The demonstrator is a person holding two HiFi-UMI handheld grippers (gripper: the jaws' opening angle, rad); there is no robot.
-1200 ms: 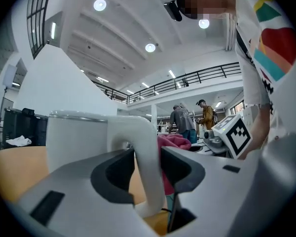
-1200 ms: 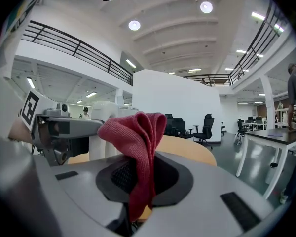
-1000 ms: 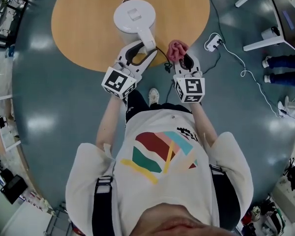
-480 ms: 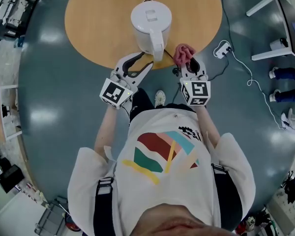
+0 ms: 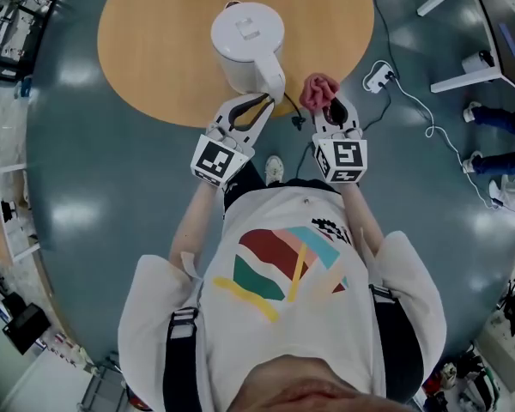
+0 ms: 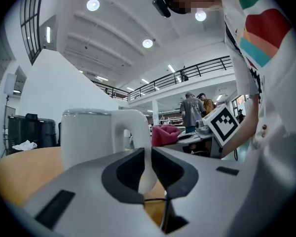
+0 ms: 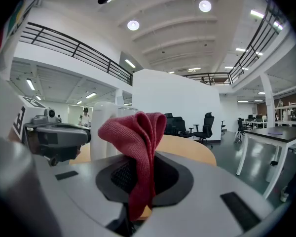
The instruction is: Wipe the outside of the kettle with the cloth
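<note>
A white kettle [image 5: 245, 45] stands on the round wooden table [image 5: 154, 41], near its front edge, with the handle [image 5: 272, 80] turned toward me. My left gripper [image 5: 256, 103] has just been closing, and its pads now press the lower handle [image 6: 139, 132] from both sides. In the left gripper view the kettle body [image 6: 86, 137] rises just behind the left gripper [image 6: 147, 171]. To the right of the handle, my right gripper [image 5: 330, 110] is shut on a bunched red cloth [image 5: 318, 91]. The cloth [image 7: 135, 132] stands up out of the right gripper [image 7: 143, 171], apart from the kettle [image 7: 101, 125].
A thin black cord [image 5: 292, 114] hangs from the table edge between the grippers. On the floor to the right lie a white power strip [image 5: 378, 75] and its cable. White desk legs [image 5: 463, 80] and a person's legs [image 5: 498, 118] are at far right.
The left gripper's jaws stood wide either side of the kettle handle; now they have shut on it. The right gripper with the cloth has kept still.
</note>
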